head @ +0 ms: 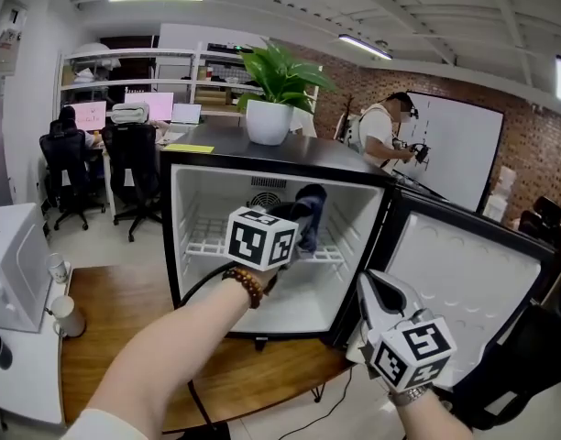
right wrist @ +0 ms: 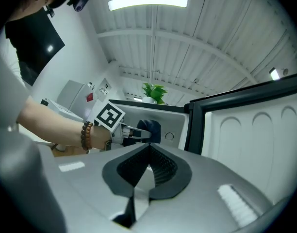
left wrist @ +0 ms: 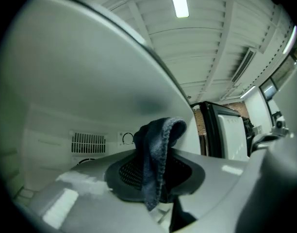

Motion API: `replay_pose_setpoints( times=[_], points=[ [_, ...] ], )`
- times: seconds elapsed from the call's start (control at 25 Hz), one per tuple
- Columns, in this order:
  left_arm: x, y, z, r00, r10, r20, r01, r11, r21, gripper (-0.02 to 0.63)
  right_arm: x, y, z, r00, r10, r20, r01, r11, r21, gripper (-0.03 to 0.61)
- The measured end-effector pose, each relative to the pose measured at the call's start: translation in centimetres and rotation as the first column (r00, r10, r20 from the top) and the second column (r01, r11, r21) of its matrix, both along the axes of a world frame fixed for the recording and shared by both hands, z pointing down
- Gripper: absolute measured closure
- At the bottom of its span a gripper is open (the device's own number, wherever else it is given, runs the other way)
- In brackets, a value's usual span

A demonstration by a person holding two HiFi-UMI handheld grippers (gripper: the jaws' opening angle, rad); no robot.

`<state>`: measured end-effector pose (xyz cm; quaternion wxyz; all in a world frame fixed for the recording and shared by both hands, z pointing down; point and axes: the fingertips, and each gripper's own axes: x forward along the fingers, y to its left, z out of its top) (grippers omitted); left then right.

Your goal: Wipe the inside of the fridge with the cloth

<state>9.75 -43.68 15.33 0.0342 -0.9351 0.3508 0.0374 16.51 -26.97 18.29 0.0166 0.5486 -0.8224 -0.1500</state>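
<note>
Inside fridge (head: pixel 193 200) | left claw (left wrist: pixel 156 174) clamps dark cloth (left wrist: pixel 159 142) | right claw (right wrist: pixel 149 152) closed, empty, near open door (head: pixel 473 273)

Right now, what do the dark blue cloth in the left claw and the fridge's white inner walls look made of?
Dark blue cloth: soft knitted or terry fabric, matte; its nubbly texture shows. White inner walls: probably moulded plastic, smooth and faintly glossy, with rounded corners.
</note>
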Motion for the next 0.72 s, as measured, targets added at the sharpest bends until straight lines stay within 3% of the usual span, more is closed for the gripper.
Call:
replay_pose_setpoints(
  times=[0.28, 0.72],
  points=[
    [1.6, -4.9, -0.5, 0.998, -0.062, -0.018, 0.061, 0.997, -0.037, 0.520, -0.4, 1.1, 1.0, 0.999, 0.011, -0.039, -0.011, 1.000, 0.019, 0.578],
    [4.9, -9.5, -0.1, 0.996, -0.083, -0.020, 0.081, 0.994, -0.080, 0.520, -0.8, 2.0, 1.5, 0.996, 0.005, -0.084, -0.001, 0.999, 0.046, 0.578]
  ],
)
